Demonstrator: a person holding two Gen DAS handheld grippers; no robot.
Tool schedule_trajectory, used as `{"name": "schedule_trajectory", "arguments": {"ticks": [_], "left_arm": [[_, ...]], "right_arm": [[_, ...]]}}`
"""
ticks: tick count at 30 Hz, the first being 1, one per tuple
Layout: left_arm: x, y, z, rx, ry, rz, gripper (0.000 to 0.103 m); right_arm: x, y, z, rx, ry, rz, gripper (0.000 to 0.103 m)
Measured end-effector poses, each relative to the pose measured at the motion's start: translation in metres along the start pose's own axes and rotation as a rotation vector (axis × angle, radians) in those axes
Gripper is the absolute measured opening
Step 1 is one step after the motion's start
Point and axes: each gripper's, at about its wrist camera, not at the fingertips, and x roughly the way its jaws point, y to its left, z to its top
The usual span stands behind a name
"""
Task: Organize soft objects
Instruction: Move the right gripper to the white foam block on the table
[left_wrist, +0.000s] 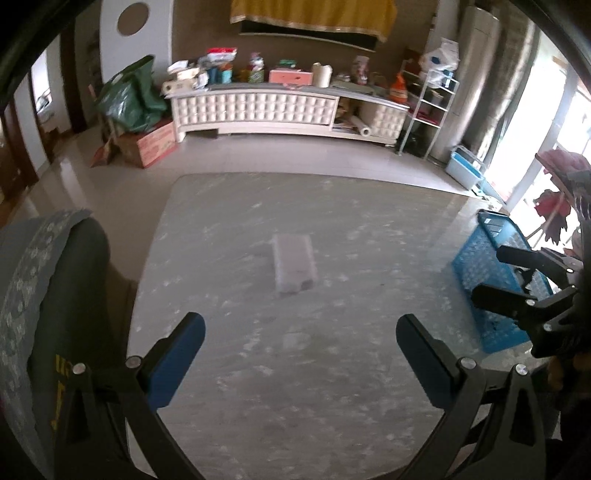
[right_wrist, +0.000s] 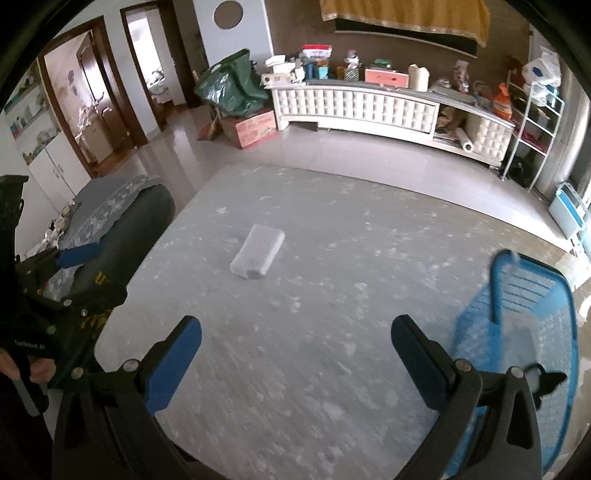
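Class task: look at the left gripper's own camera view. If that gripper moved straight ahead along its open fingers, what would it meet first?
Probably the white soft pack lying on the grey table, roughly centred ahead of the open left gripper. Depth is unclear, so it might pass above it.

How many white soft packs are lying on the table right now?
1. The white pack lies alone mid-table, left of the blue basket. The basket's inside is only partly visible, so more may be hidden.
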Motion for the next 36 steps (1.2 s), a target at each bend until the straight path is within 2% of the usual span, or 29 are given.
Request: {"name": "schedule_trajectory", "arguments": {"ticks": [9, 15, 23, 32, 33, 35, 36], "left_arm": [[0.033, 0.053, -0.008, -0.081, 0.040, 0.061, 0.103], [0.057, 0.074, -0.006, -0.047, 0.060, 0.111, 0.103], [0.089, 0.093, 0.003, -0.014, 0.074, 0.123, 0.103], [0.128, 0.107, 0.006, -0.012, 0.076, 0.121, 0.103], [0.132, 0.109, 0.005, -0.016, 0.076, 0.120, 0.103], [0.136, 0.111, 0.004, -0.023, 0.078, 0.120, 0.103], [0.138, 0.112, 0.003, -0.028, 0.078, 0.117, 0.103]], "right_arm": [[0.055, 0.034, 0.014, -0.085, 0.066, 0.007, 0.103], [0.101, 0.050, 0.022, -0.090, 0.117, 0.015, 0.103], [0.158, 0.057, 0.032, -0.056, 0.163, 0.003, 0.103], [0.197, 0.058, 0.043, -0.018, 0.187, -0.023, 0.102], [0.201, 0.059, 0.044, -0.024, 0.189, -0.031, 0.101], [0.206, 0.060, 0.044, -0.028, 0.202, -0.040, 0.089], [0.209, 0.061, 0.043, -0.030, 0.213, -0.045, 0.079]]}}
